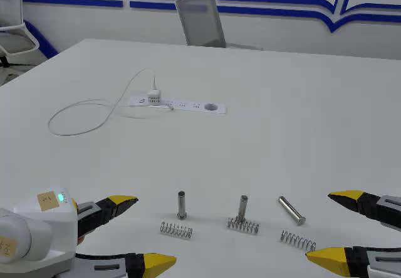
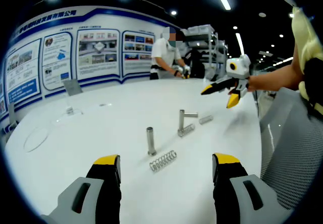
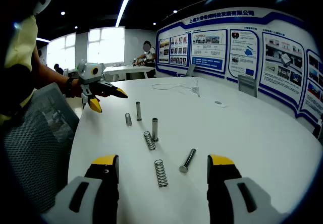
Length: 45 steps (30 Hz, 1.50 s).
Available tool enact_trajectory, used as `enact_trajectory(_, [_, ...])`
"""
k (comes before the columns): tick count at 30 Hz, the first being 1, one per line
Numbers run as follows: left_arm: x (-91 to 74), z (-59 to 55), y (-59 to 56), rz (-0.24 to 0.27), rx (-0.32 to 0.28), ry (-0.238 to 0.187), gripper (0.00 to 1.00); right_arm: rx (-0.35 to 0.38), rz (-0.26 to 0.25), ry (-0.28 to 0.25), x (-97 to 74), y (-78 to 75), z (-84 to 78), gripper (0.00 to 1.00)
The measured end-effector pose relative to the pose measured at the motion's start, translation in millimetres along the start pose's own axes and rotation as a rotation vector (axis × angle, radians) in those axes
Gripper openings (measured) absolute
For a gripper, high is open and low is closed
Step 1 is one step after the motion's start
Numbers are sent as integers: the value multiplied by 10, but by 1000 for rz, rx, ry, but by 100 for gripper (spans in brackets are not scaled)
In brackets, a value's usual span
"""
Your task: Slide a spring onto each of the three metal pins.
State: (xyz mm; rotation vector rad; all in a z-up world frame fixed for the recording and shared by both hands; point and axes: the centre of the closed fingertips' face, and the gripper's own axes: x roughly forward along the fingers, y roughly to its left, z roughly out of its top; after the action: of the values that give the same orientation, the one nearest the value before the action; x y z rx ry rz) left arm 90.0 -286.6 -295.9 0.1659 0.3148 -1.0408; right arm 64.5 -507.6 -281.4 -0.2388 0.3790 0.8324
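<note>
Three metal pins stand in a row on the white table. The left pin (image 1: 182,204) and the middle pin (image 1: 242,208) are upright, while the right pin (image 1: 291,210) lies on its side. In front of each lies a loose spring: left (image 1: 176,230), middle (image 1: 243,226), right (image 1: 297,240). My left gripper (image 1: 143,233) is open and empty just left of the row, facing the left pin (image 2: 150,141) and its spring (image 2: 163,161). On the other side, my right gripper (image 1: 335,226) is open and empty, with the lying pin (image 3: 187,161) and nearest spring (image 3: 161,172) before its jaws.
A white power strip (image 1: 178,104) with a plugged charger and a looped cable (image 1: 78,118) lies mid-table. A grey chair (image 1: 200,20) stands at the far edge. A mesh chair (image 2: 290,148) is behind me. A person (image 2: 164,57) stands far off.
</note>
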Motion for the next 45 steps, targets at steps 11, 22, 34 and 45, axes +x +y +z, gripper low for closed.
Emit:
enact_trajectory(11, [4, -3, 2, 1, -1, -2, 76, 1, -3, -4, 5, 2, 16, 72])
enact_trajectory(22, [3, 5, 1, 5, -1, -5, 76, 9, -7, -7, 2, -4, 27, 72])
enact_trajectory(34, [8, 5, 3, 3, -2, -3, 76, 21, -14, -10, -1, -23, 42, 71])
enact_trajectory(45, [17, 16, -3, 2, -1, -7, 76, 29, -25, -3, 0, -68, 58, 69])
